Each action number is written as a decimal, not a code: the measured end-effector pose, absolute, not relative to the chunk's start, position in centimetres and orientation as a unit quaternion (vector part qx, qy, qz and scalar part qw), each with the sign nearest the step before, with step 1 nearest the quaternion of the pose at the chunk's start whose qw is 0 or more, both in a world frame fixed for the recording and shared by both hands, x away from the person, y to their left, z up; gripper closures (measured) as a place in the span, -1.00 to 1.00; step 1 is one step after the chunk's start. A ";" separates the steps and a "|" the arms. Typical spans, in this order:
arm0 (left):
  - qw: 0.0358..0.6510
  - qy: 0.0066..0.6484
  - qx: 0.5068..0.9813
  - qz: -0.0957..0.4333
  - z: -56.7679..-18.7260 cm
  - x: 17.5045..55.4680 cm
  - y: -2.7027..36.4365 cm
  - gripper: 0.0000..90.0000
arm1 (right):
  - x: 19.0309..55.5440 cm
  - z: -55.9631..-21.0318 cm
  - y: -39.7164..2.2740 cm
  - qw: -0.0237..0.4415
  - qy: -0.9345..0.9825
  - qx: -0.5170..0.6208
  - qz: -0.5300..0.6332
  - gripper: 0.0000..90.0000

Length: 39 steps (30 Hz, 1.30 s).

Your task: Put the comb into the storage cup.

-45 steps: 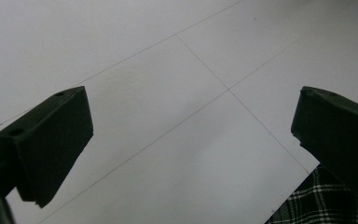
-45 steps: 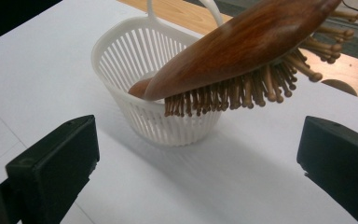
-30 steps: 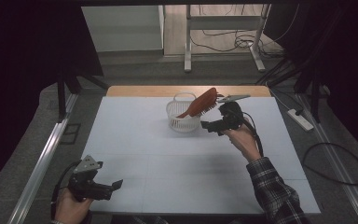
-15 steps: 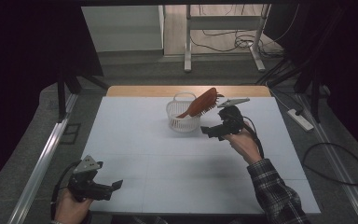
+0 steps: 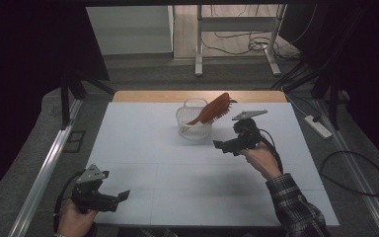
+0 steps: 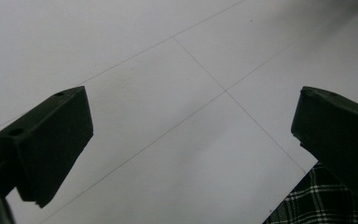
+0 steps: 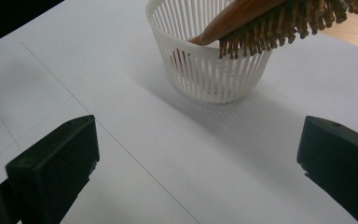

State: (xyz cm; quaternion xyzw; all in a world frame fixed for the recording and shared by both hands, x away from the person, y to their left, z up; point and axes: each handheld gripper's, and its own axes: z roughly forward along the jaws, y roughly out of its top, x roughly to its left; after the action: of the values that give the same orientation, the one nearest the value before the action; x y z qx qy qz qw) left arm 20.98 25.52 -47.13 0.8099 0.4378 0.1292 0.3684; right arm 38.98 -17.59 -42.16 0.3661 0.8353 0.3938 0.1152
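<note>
Looking down from the high view, a white slatted basket (image 5: 194,122) stands on the pale table (image 5: 143,148) a little above the middle of the frame, and a brown wooden hairbrush (image 5: 212,109) leans in it, handle down inside, bristled head sticking up and out over the rim toward the upper right. Just to the lower right of the basket the right gripper (image 5: 223,146) hangs above the table in the person's right hand (image 5: 259,159), its jaws released, wide apart and pointing left, apart from both basket and brush, with nothing between them; a plaid sleeve (image 5: 296,207) runs off to the bottom right. At the lower left of the frame the left gripper (image 5: 121,196) is held low near the table's front edge by the left hand (image 5: 74,220), jaws spread and empty, well apart from the basket. Along the left gripper view, its two black jaws rise at the left and right edges, wide open over bare tabletop crossed by thin lines, and a bit of plaid cloth (image 6: 321,200) sits in the bottom right corner. Along the right gripper view, the jaws again stand far apart at the lower left and lower right, gripping nothing, while the basket (image 7: 205,70) sits beyond them at the top centre, and the hairbrush (image 7: 279,18) rests on its rim with bristles hanging down toward the upper right.
</note>
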 end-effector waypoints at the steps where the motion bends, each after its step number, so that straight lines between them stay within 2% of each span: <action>1: 0.369 0.438 0.809 0.130 -47.1 21.0 25.5 -1.00 | 38.9 -42.2 -17.6 0.116 0.836 0.364 0.395 -1.00; 39: 0.372 0.439 0.808 0.128 -47.1 21.0 25.6 -1.00 | 34.5 -42.4 -20.9 0.135 0.846 0.364 0.366 -1.00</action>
State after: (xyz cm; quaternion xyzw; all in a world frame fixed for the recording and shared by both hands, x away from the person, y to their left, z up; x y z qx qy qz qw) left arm 20.97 25.60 -47.12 0.8078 0.4386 0.1284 0.3723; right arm 34.45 -20.92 -42.41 0.3641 0.8456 0.3662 0.1352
